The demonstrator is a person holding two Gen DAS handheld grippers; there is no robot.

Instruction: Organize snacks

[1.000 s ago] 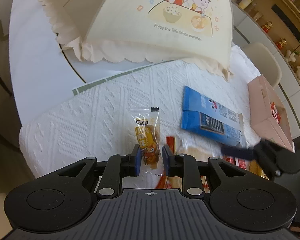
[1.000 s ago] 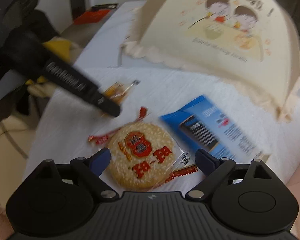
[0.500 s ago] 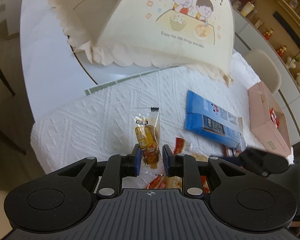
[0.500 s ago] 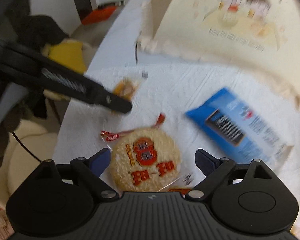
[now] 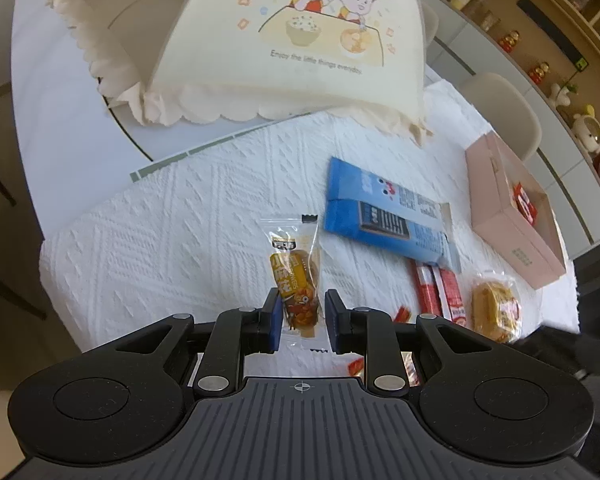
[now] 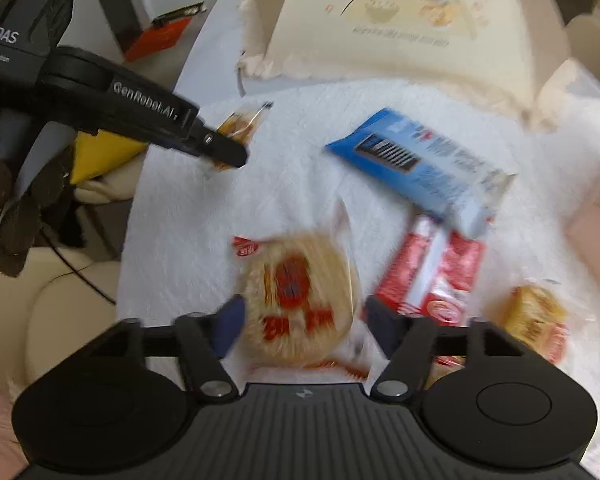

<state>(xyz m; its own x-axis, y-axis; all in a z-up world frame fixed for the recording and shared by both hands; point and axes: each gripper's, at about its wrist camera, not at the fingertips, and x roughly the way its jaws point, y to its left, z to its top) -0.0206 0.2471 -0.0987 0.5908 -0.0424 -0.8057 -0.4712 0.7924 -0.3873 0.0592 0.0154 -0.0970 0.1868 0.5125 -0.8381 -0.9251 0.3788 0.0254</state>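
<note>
My left gripper [image 5: 301, 312] is shut on the lower end of a clear packet with a yellow snack [image 5: 296, 276], held over the white cloth [image 5: 180, 216]. My right gripper [image 6: 302, 320] has closed in on a round sesame cracker in a clear wrapper [image 6: 296, 296], which fills the gap between its fingers. A blue packet [image 5: 384, 216] lies on the cloth; it also shows in the right wrist view [image 6: 416, 164]. Red sticks [image 6: 428, 272] and a small yellow cake [image 6: 536, 320] lie to the right. The left gripper [image 6: 224, 152] shows in the right wrist view with its yellow snack [image 6: 238, 126].
A pink box [image 5: 512, 208] holding a red snack stands at the right edge of the cloth. A cream food-cover tent [image 5: 284, 40] with a cartoon print stands behind the cloth. Shelves with jars line the far right wall.
The right gripper's fingers have narrowed from wide open onto the round cracker, and it has moved right. The left gripper still holds the yellow snack packet and has moved slightly.
</note>
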